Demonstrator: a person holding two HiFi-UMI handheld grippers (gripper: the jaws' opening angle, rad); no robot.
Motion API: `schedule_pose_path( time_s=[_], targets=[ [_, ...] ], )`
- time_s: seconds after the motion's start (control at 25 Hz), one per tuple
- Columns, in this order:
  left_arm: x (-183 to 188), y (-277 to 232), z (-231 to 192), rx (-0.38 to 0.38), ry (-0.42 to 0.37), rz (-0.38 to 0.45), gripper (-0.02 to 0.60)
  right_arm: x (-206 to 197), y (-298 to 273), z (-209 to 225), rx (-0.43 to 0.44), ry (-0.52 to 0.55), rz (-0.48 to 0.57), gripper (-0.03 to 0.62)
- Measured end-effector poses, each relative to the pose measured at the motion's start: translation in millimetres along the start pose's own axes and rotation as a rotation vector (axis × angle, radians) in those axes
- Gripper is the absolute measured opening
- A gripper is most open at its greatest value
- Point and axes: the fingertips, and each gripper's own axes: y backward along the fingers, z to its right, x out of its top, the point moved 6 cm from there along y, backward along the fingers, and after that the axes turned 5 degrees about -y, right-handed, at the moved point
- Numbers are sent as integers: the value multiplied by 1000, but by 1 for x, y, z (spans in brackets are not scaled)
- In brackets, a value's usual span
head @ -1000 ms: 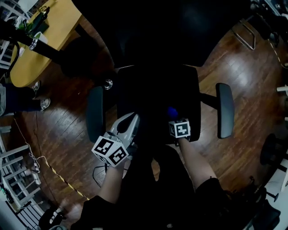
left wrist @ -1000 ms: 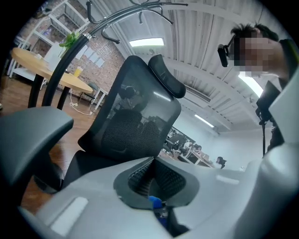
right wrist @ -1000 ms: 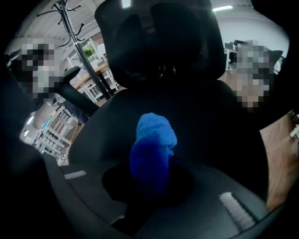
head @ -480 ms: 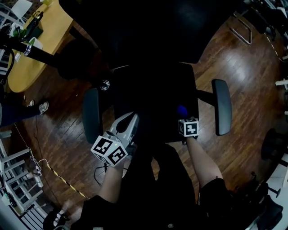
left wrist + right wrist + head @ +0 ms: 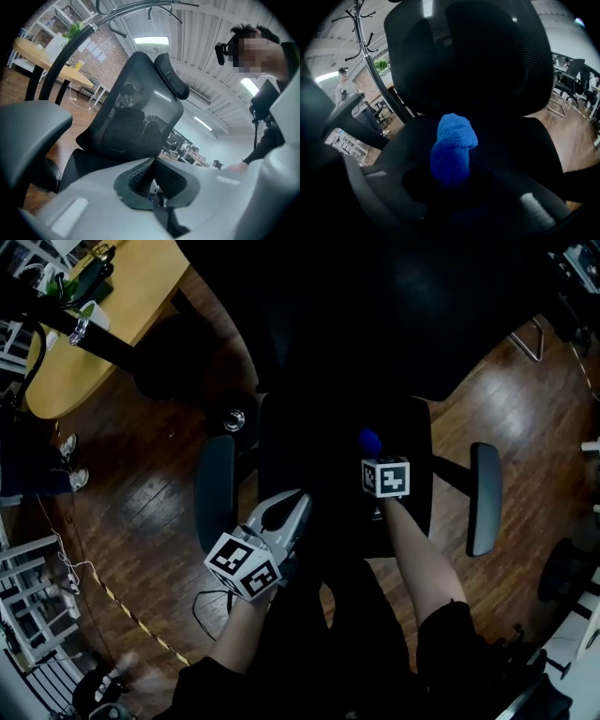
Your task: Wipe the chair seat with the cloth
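The black chair seat (image 5: 319, 442) lies below me in the head view. My right gripper (image 5: 372, 451) is over the seat's right half, shut on a rolled blue cloth (image 5: 369, 441). In the right gripper view the blue cloth (image 5: 452, 147) sticks out from between the jaws of the right gripper (image 5: 451, 173), over the seat (image 5: 515, 140) and in front of the mesh backrest (image 5: 478, 56). My left gripper (image 5: 298, 501) hangs at the seat's front left edge. The left gripper (image 5: 153, 161) has its jaws together with nothing between them; the backrest (image 5: 140, 112) rises beyond.
Grey armrests (image 5: 216, 493) (image 5: 485, 498) flank the seat. A wooden table (image 5: 103, 324) and a black coat-rack pole (image 5: 103, 343) stand at the upper left. A person's shoes (image 5: 70, 446) and floor cables (image 5: 112, 601) are at the left. Other chairs (image 5: 569, 75) stand behind.
My right gripper has carried the blue cloth across the seat, first to the right, then away toward the backrest. The left gripper has stayed at the seat's front left edge.
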Motion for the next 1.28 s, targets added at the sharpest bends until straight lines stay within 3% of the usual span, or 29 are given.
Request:
schedule_pose_path(
  time_s=[0.16, 0.44, 0.68, 0.84, 1.12, 1.28],
  targets=[
    [12, -5, -9, 9, 25, 20, 3, 36, -43, -54, 109, 54, -16, 41],
    [21, -10, -22, 4, 56, 33, 3, 60, -117, -119, 190, 68, -52, 41],
    [17, -8, -42, 31, 69, 22, 3, 54, -132, -127, 214, 125, -30, 40],
    [16, -9, -43, 42, 62, 15, 3, 54, -124, -94, 152, 101, -14, 40],
    [15, -9, -43, 54, -1, -18, 3, 42, -71, 23, -41, -11, -13, 40],
    [10, -16, -44, 55, 4, -29, 3, 33, -30, 86, -139, -53, -2, 40]
  ],
)
